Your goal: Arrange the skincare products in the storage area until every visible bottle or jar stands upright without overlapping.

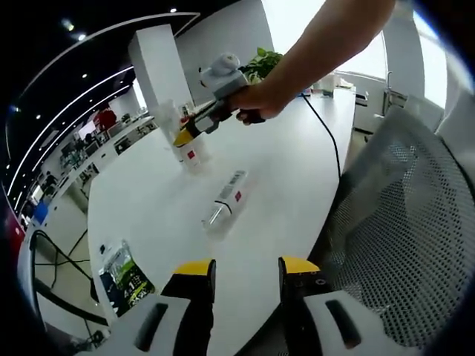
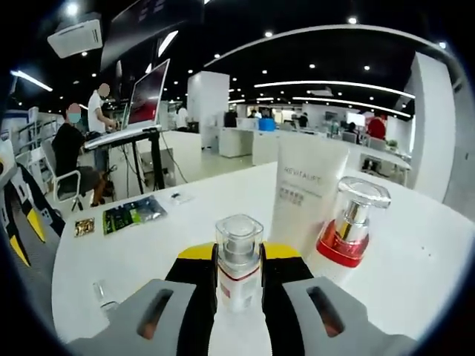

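In the right gripper view my right gripper (image 2: 238, 256) is shut on a small clear bottle (image 2: 239, 236) with a clear cap, held upright. Just beyond it stand a white tube (image 2: 306, 191) and a bottle with a red base and a silver neck (image 2: 346, 226). The left gripper view shows that right gripper (image 1: 191, 133) in a person's hand, with the held bottle (image 1: 193, 154) at the table surface. Nearer lies a clear bottle (image 1: 225, 200) on its side. My left gripper (image 1: 246, 268) stands open at the table's near edge, with nothing between its fingers.
The white table (image 1: 282, 170) is long and curved. A green packet (image 1: 125, 273) lies near its left edge, seen again as the green packet (image 2: 133, 213) beside a small gold sachet (image 2: 84, 226). A mesh chair (image 1: 404, 222) stands at the right. A black cable (image 1: 326, 137) crosses the table.
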### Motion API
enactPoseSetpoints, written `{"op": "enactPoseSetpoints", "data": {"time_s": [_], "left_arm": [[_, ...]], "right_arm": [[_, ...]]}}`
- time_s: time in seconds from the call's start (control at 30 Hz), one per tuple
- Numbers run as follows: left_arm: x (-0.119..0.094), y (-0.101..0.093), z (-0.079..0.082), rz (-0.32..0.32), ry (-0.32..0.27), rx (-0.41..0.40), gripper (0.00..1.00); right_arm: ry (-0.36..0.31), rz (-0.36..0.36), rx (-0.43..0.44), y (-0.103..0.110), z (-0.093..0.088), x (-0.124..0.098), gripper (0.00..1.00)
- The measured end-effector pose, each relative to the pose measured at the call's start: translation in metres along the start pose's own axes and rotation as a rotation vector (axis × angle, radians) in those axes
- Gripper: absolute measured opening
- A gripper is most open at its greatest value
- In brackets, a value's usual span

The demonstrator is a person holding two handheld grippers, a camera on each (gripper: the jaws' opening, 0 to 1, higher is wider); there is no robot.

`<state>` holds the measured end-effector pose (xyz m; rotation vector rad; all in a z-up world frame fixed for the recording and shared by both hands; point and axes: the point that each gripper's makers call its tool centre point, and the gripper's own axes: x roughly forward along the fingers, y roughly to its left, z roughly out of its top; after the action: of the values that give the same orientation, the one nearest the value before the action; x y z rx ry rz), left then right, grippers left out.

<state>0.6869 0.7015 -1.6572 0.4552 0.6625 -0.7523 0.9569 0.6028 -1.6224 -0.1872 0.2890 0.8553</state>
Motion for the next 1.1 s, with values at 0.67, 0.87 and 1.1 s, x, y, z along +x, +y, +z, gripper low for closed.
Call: {"op": "enactPoseSetpoints", "data": {"time_s": [0.67, 0.87, 1.1], "left_arm": [[0.0, -0.001, -0.001, -0.004, 0.003, 0.005, 0.34], [-0.001, -0.001, -0.001, -0.003, 0.003, 0.007, 0.34], [0.0, -0.001, -0.001, -0.003, 0.008, 0.01, 0.34]], "right_arm": [[0.004, 0.001, 0.015, -0.002, -0.007, -0.005, 0.2], [0.036, 0.0, 0.04, -0.002, -0.011, -0.004, 0.26], [0.106, -0.01, 0.111, 0.001, -0.028, -0.002, 0.26]]}}
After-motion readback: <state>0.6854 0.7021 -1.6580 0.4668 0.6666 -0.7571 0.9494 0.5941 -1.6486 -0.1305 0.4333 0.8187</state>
